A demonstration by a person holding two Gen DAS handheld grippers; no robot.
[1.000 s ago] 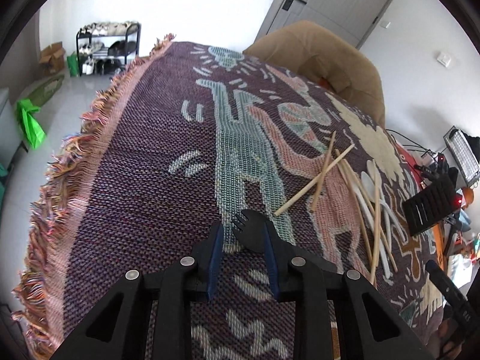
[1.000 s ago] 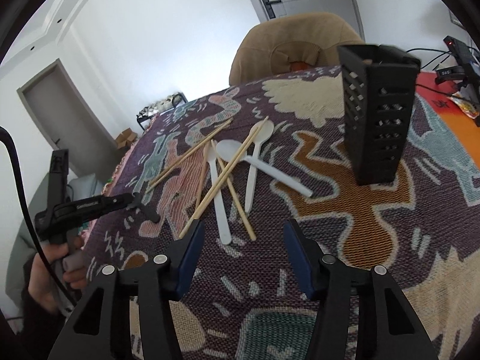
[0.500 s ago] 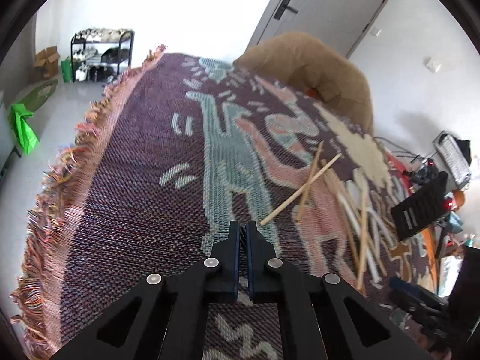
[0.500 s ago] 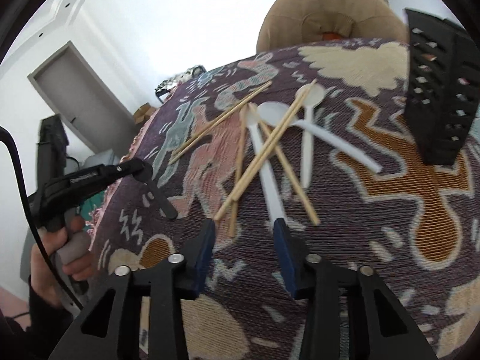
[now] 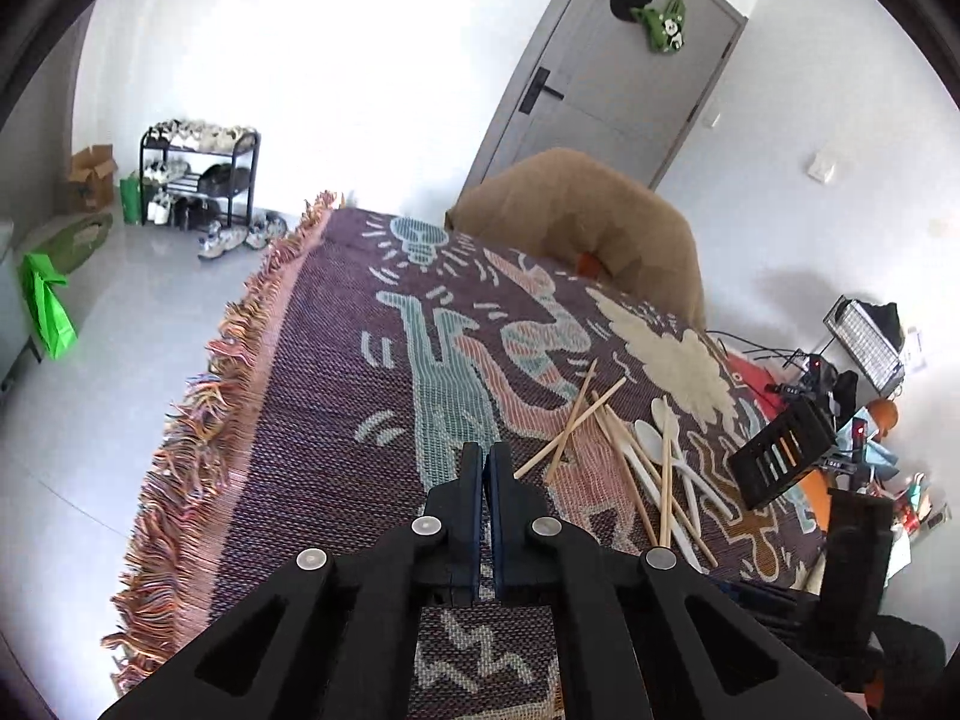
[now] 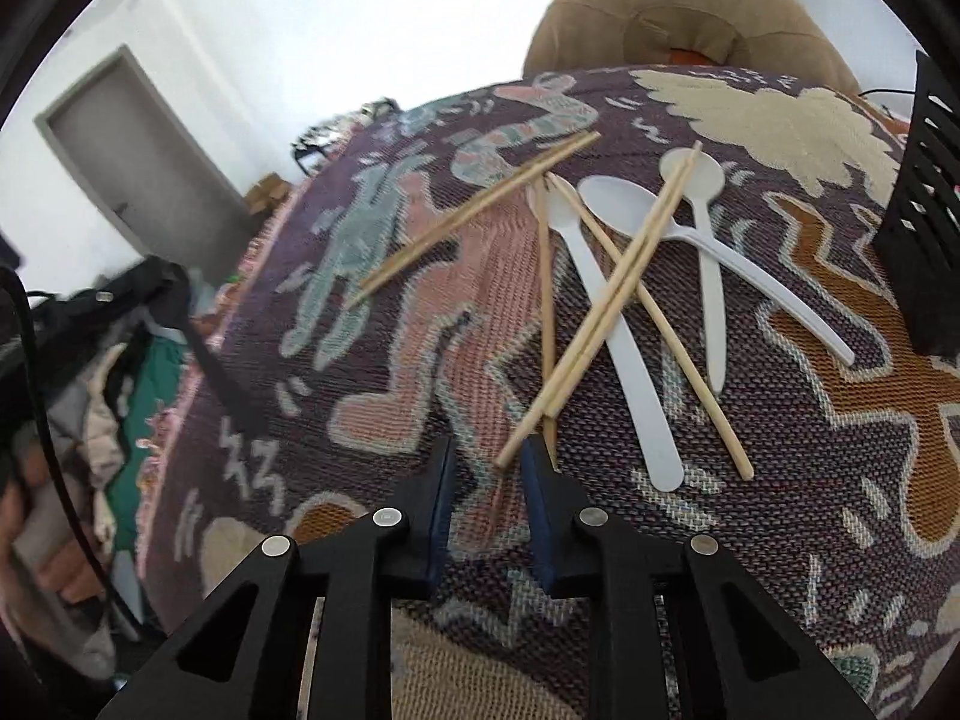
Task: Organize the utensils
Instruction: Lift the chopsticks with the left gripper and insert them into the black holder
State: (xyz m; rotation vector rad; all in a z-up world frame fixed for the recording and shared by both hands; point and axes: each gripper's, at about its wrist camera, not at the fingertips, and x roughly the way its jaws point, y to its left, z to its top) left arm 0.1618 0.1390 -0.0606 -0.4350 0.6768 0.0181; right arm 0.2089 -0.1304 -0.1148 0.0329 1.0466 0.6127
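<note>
Chopsticks [image 6: 591,315] just ahead of parted right tongs [image 6: 485,459], tips between.

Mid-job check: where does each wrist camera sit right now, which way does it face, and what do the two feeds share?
Left wrist: on the left tongs, shut, facing along the patterned blanket toward the grey door; the right tongs' black frame shows at right.
Right wrist: on the right tongs, open, facing the chopsticks and white spoons; the person's left hand shows at left.
Shared: chopsticks, spoons, black holder, brown chair.
</note>
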